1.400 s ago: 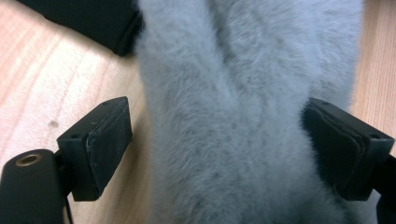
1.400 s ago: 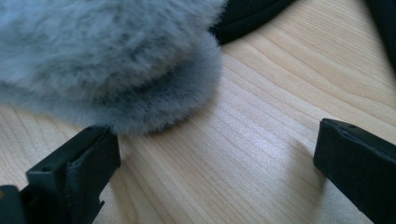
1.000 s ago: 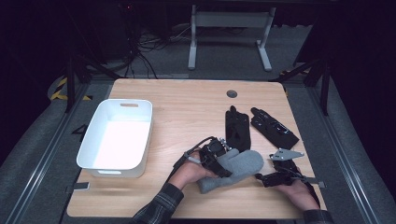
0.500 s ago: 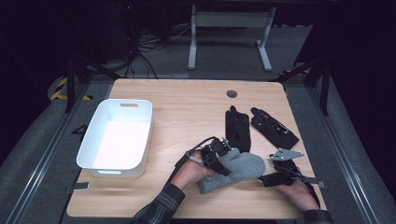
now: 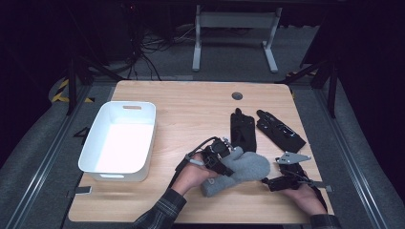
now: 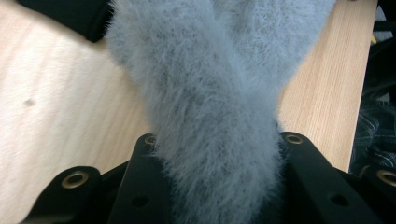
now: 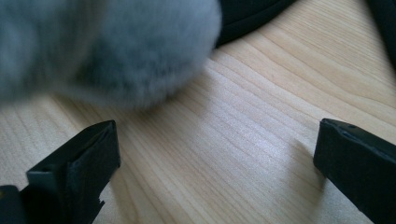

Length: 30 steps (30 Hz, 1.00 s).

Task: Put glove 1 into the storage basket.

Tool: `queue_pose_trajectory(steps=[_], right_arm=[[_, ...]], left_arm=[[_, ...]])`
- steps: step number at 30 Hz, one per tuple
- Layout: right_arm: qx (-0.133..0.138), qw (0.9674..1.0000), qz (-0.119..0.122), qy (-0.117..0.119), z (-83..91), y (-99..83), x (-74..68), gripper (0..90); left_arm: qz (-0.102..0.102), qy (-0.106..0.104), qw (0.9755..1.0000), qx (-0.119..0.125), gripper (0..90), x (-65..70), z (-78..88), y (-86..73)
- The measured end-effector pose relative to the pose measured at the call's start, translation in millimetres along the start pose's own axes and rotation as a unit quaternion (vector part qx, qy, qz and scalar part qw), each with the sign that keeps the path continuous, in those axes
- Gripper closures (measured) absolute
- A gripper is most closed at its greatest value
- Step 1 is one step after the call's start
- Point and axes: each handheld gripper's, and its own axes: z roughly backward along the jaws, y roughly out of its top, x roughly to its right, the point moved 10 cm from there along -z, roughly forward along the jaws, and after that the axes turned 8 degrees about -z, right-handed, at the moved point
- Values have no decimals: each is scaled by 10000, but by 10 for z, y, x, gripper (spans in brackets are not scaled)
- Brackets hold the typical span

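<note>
Dark room, grey floor, a metal frame and loose cables behind; pale wooden surface (image 5: 191, 109) in the middle of the high view.

Left gripper (image 5: 224, 155) lay near the front centre of the surface, held in the person's left hand (image 5: 191, 175). Its fingers (image 6: 149, 186) were clamped on a fluffy grey mitten (image 5: 241, 169). In the left gripper view the mitten's narrow end was bunched between the two black fingers, pile pressed against both inner faces, with the wider part fanning out ahead over the wood. The fingers had just been closing, with the mitten between them. They stood at a moderate gap, set by the bunched fabric.

Mitten position: front centre-right of the surface, between the two grippers, with its far edge just beside the nearer black glove. Whether it was fully resting on the wood or partly lifted could not be told.

Right gripper (image 5: 273, 182) rested near the front right edge, in the right hand (image 5: 305, 198). Its fingers (image 7: 79, 168) stood wide apart with bare wood between them, holding nothing. The mitten's rounded end lay just ahead of the left-side finger in the right gripper view, blurred and apparently clear of it.

Other items: white plastic tub (image 5: 95, 148) at the left of the surface; two black gloves (image 5: 242, 131) and (image 5: 279, 130) side by side beyond the mitten.
</note>
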Motion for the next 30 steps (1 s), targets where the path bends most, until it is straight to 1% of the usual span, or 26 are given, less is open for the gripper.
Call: queue_pose_trajectory(steps=[1,2,5,6,9,10,11,13,15,18,21,22,23,24,26,28,29,30], right_arm=[[0,10000,0,0,0,0,0,8],[1,10000,-1,0,0,0,0,8],[0,10000,1,0,0,0,0,8],[1,10000,2,-1,0,0,0,8],[0,10000,3,0,0,0,0,9],[0,10000,3,0,0,0,0,9],[0,10000,3,0,0,0,0,8],[0,10000,3,0,0,0,0,8],[0,10000,3,-1,0,0,0,8],[-1,10000,4,-1,0,0,1,8],[-1,10000,2,-1,0,0,0,9],[0,10000,3,-3,0,0,1,9],[2,10000,2,-3,0,0,1,9],[2,10000,2,-3,0,0,1,9],[1,10000,0,-3,0,0,1,10],[1,10000,0,-3,0,0,1,10],[1,10000,0,-3,0,0,1,10],[2,10000,0,-3,0,0,1,10]], left_arm=[[0,0,10000,0,696,0,0,0],[50,0,10000,71,696,0,30,5],[46,5,9999,133,695,-15,114,1],[84,-9,9998,206,694,-13,154,9],[95,-24,9995,300,693,-12,259,21],[90,4,9994,328,693,-18,297,27],[131,32,9992,380,693,-20,335,35],[122,74,9991,395,692,-35,417,36],[175,137,9987,464,692,-51,494,43],[203,197,9980,567,692,-90,646,41],[250,331,9972,628,691,-136,783,30],[280,384,9965,681,691,-166,862,25],[280,384,9965,681,691,-166,862,25],[286,403,9965,673,691,-181,909,15],[365,467,9953,764,690,-221,1034,7],[372,522,9948,794,689,-248,1119,-4],[372,522,9948,794,689,-248,1119,-4],[392,556,9944,807,689,-265,1168,-14]])
